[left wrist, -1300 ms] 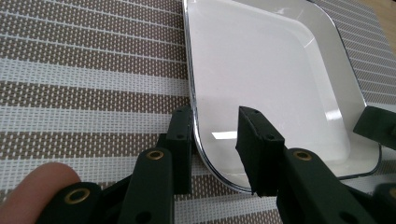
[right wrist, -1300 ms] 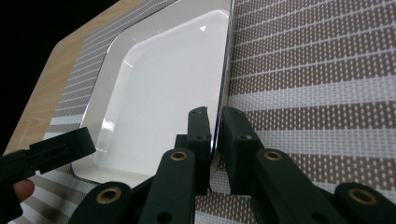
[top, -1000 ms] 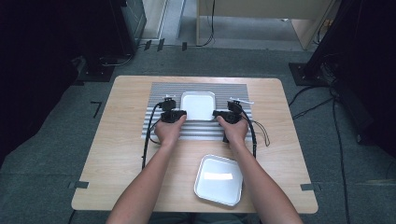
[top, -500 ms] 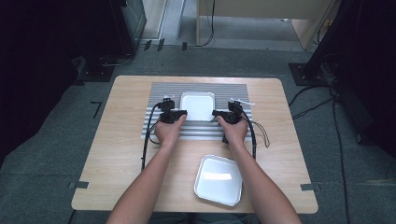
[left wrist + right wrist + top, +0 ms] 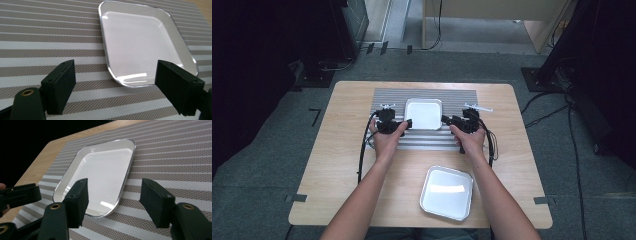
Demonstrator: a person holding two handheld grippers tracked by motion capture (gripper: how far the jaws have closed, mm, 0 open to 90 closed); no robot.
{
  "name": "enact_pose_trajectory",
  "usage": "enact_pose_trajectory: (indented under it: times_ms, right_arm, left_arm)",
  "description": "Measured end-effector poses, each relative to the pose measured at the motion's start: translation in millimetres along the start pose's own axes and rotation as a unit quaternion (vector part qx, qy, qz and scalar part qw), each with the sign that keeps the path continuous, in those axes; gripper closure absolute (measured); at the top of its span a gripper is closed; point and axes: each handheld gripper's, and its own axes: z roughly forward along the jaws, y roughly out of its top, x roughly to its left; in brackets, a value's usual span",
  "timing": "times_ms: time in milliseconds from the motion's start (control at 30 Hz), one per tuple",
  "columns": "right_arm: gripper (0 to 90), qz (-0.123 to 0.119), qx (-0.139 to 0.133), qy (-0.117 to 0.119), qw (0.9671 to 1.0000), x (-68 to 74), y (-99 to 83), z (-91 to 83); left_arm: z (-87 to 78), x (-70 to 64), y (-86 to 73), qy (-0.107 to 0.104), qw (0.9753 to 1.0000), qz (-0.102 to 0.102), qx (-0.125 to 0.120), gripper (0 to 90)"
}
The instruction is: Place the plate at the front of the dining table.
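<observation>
On the light wooden bench [image 5: 347,170] lies a grey-and-white striped woven placemat [image 5: 389,100], set toward the far side; at its left edge the left gripper [image 5: 408,123] rests low on the mat, its jaws spread wide apart and grasping nothing, pointed rightward at the near-left corner of a white square tray with rounded corners and a glossy rim [image 5: 423,113]; in the left gripper view that corner [image 5: 130,83] sits between the jaws but apart from both; the tray lies flat in the middle of the mat, empty; to its right the right gripper [image 5: 445,120] faces inward, likewise released, its jaws straddling the near-right corner [image 5: 110,212] without touching it; nearer the person, right of centre on the bare bench, lies a second white square tray with a shiny raised rim [image 5: 447,192], also empty.

The tray looks stiff, light and slick, probably plastic or glazed; its thin upturned rim is the only purchase, so each gripper would do best to pinch the rim at opposite edges and lift evenly; a one-sided grip may let it tilt or slip.
</observation>
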Motion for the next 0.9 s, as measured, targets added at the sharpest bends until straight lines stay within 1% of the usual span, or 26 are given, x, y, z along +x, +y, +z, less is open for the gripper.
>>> enact_pose_trajectory:
  times_ms: [33,67,100,133,167,200,233,267,300,333,367,400,433,500,533,600,633,667,700,733,800,833,867,900]
  right_arm:
    - [33.8,-0.007,-0.007,0.000,0.9999,0.3,0.3,-5.6]
    - [32.9,-0.014,-0.013,-0.006,0.9998,0.4,0.4,-10.0]
    - [31.3,-0.028,-0.014,-0.012,0.9995,0.7,-0.6,-14.6]
    - [30.5,-0.037,-0.013,-0.017,0.9991,1.2,-1.4,-18.7]
    - [31.0,-0.038,-0.017,-0.019,0.9989,1.5,-2.2,-24.6]
    - [29.3,-0.042,-0.018,-0.015,0.9988,1.8,-4.0,-32.8]
    - [29.3,-0.042,-0.018,-0.015,0.9988,1.8,-4.0,-32.8]
    - [30.0,-0.045,-0.019,-0.018,0.9987,2.2,-4.4,-35.7]
    - [30.3,-0.051,-0.019,-0.026,0.9982,3.4,-5.2,-40.5]
    - [30.0,-0.057,-0.019,-0.031,0.9977,4.2,-6.1,-44.3]
    - [29.9,-0.062,-0.020,-0.034,0.9973,5.1,-7.0,-48.0]
    - [29.2,-0.068,-0.022,-0.030,0.9970,5.2,-7.9,-51.3]
    - [28.1,-0.069,-0.021,-0.023,0.9971,5.1,-8.6,-54.5]
    - [28.1,-0.066,-0.020,-0.022,0.9974,4.4,-10.0,-60.2]
    - [27.7,-0.067,-0.020,-0.024,0.9972,3.4,-11.0,-63.1]
    - [27.7,-0.078,-0.020,-0.032,0.9962,0.5,-13.6,-68.6]
    - [27.3,-0.080,-0.018,-0.037,0.9959,-1.3,-15.2,-71.3]
    - [26.5,-0.080,-0.017,-0.040,0.9959,-3.7,-17.0,-74.2]
    - [25.9,-0.079,-0.018,-0.044,0.9958,-6.2,-18.9,-77.4]
    - [25.5,-0.078,-0.021,-0.053,0.9953,-12.4,-22.6,-85.0]
    - [25.3,-0.078,-0.022,-0.052,0.9953,-13.8,-23.4,-86.9]
    - [24.3,-0.077,-0.023,-0.050,0.9955,-16.7,-25.4,-91.8]
    - [24.3,-0.081,-0.024,-0.055,0.9949,-19.8,-29.2,-99.8]
    - [24.3,-0.081,-0.024,-0.055,0.9949,-19.8,-29.2,-99.8]
  left_arm:
    - [-3.4,1.4,-1.6,-0.001,1.0000,0.000,0.001,17.1]
    - [-6.5,3.3,-3.2,-0.004,1.0000,-0.004,-0.001,17.1]
    - [-9.9,5.5,-4.8,-0.011,0.9999,-0.010,-0.002,17.1]
    - [-14.0,8.6,-7.4,-0.017,0.9997,-0.015,-0.002,17.1]
    - [-16.0,10.1,-9.2,-0.015,0.9997,-0.017,-0.004,17.1]
    - [-18.5,12.1,-11.6,-0.014,0.9997,-0.017,-0.005,17.1]
    - [-20.3,13.3,-13.4,-0.014,0.9997,-0.017,-0.006,17.1]
    - [-23.1,15.4,-16.3,-0.012,0.9998,-0.015,-0.007,17.1]
    - [-25.3,16.7,-18.6,-0.010,0.9998,-0.015,-0.008,17.1]
    - [-27.7,17.8,-20.6,-0.012,0.9997,-0.016,-0.010,17.1]
    - [-30.1,18.9,-22.3,-0.012,0.9998,-0.013,-0.012,17.1]
    - [-32.7,19.5,-23.9,-0.011,0.9998,-0.010,-0.014,17.1]
    - [-35.3,20.1,-25.3,-0.010,0.9998,-0.007,-0.017,17.1]
    - [-40.6,21.7,-28.0,-0.010,0.9998,-0.001,-0.019,17.1]
    - [-43.1,22.4,-29.3,-0.010,0.9997,0.001,-0.022,17.1]
    - [-48.0,23.5,-32.1,-0.012,0.9995,0.002,-0.027,17.1]
    - [-50.3,24.3,-33.3,-0.011,0.9995,0.008,-0.028,17.1]
    - [-52.2,24.5,-34.8,-0.012,0.9994,0.009,-0.030,17.1]
    - [-54.3,24.9,-36.4,-0.012,0.9994,0.014,-0.031,17.1]
    - [-57.2,25.4,-38.2,-0.011,0.9993,0.018,-0.031,17.1]
    - [-62.3,26.8,-41.2,-0.013,0.9991,0.024,-0.033,17.2]
    - [-65.5,27.8,-43.1,-0.014,0.9988,0.029,-0.036,17.1]
    - [-68.4,28.9,-45.1,-0.012,0.9986,0.035,-0.037,17.1]
    - [-70.5,30.1,-46.5,-0.010,0.9984,0.040,-0.038,17.1]
